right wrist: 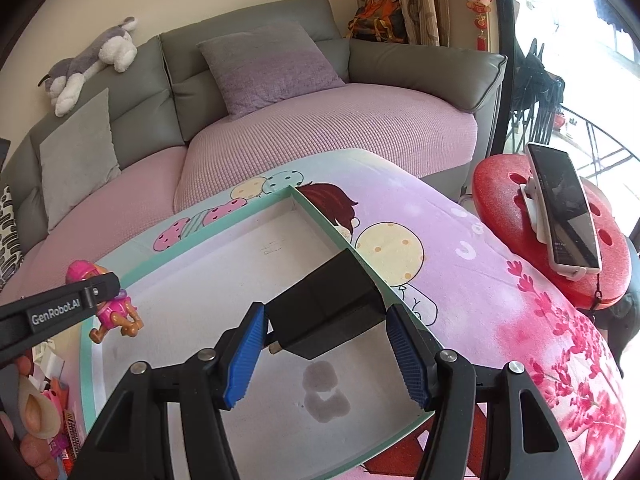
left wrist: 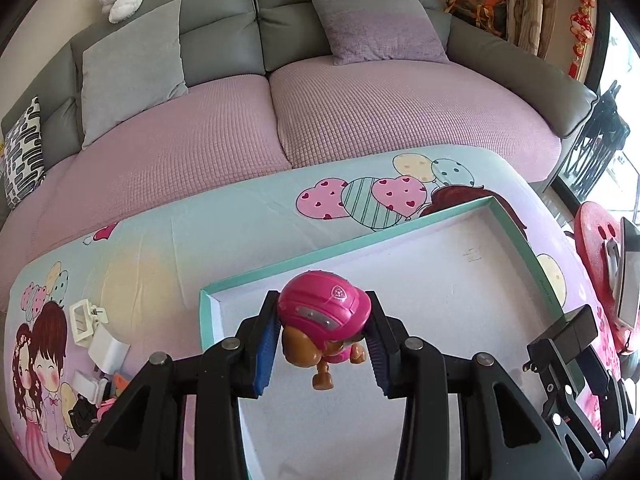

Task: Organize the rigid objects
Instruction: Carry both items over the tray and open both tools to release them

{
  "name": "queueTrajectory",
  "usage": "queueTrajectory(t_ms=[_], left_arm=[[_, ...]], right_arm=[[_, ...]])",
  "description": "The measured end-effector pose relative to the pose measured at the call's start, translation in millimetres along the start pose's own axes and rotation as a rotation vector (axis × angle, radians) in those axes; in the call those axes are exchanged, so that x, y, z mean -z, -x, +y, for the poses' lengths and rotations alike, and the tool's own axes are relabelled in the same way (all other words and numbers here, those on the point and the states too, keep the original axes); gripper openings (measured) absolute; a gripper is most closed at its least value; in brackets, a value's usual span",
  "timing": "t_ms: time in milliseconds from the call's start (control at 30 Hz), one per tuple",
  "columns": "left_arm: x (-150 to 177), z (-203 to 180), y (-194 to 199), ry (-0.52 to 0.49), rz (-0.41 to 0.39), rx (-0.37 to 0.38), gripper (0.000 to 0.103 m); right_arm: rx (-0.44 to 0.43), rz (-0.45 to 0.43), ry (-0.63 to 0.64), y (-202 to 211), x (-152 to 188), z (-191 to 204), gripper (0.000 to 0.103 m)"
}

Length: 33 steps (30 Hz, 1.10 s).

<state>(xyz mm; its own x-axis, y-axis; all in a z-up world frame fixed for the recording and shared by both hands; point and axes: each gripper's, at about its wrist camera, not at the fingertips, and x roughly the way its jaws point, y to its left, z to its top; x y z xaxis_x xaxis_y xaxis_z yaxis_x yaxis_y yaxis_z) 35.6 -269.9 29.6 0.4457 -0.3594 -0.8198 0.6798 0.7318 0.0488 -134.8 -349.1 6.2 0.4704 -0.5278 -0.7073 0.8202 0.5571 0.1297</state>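
Note:
My left gripper (left wrist: 322,344) is shut on a toy puppy (left wrist: 324,320) with a pink helmet and holds it above the near left part of the white tray with a teal rim (left wrist: 280,266). The puppy also shows in the right wrist view (right wrist: 112,304), held by the left gripper (right wrist: 86,294). My right gripper (right wrist: 326,344) is shut on a black power adapter (right wrist: 328,312), prongs toward the left pad, above the tray's (right wrist: 320,210) right side. The adapter and right gripper show in the left wrist view (left wrist: 564,334).
Several small loose items (left wrist: 94,344) lie on the cartoon-print cloth left of the tray. A red stool (right wrist: 520,208) with a phone on a stand (right wrist: 564,208) is at the right. A grey sofa (left wrist: 320,92) with cushions stands behind.

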Motion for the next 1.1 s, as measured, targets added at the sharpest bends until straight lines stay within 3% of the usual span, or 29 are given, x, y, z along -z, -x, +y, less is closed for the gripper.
queueTrajectory(t_ms=[400,500,567,633,833,1100], left_arm=[[8,-1,-17,0.032,-0.003,0.003,0.042],[9,1,-15,0.04,-0.009,-0.003,0.053],[11,4,-13,0.051,-0.016,-0.008,0.069],[13,7,-11,0.065,-0.029,-0.017,0.076],[20,15,-9,0.089,-0.044,-0.044,0.087],[33,36,-3,0.185,-0.053,-0.062,0.091]], right_arm=[[-0.011,0.022,0.01,-8,2,3,0.065],[-0.015,0.023,0.008,-8,2,3,0.065],[-0.016,0.022,0.008,-8,2,3,0.065],[-0.011,0.024,0.009,-9,2,3,0.065],[-0.014,0.03,0.009,-11,2,3,0.065],[-0.024,0.038,0.014,-12,2,3,0.081]])
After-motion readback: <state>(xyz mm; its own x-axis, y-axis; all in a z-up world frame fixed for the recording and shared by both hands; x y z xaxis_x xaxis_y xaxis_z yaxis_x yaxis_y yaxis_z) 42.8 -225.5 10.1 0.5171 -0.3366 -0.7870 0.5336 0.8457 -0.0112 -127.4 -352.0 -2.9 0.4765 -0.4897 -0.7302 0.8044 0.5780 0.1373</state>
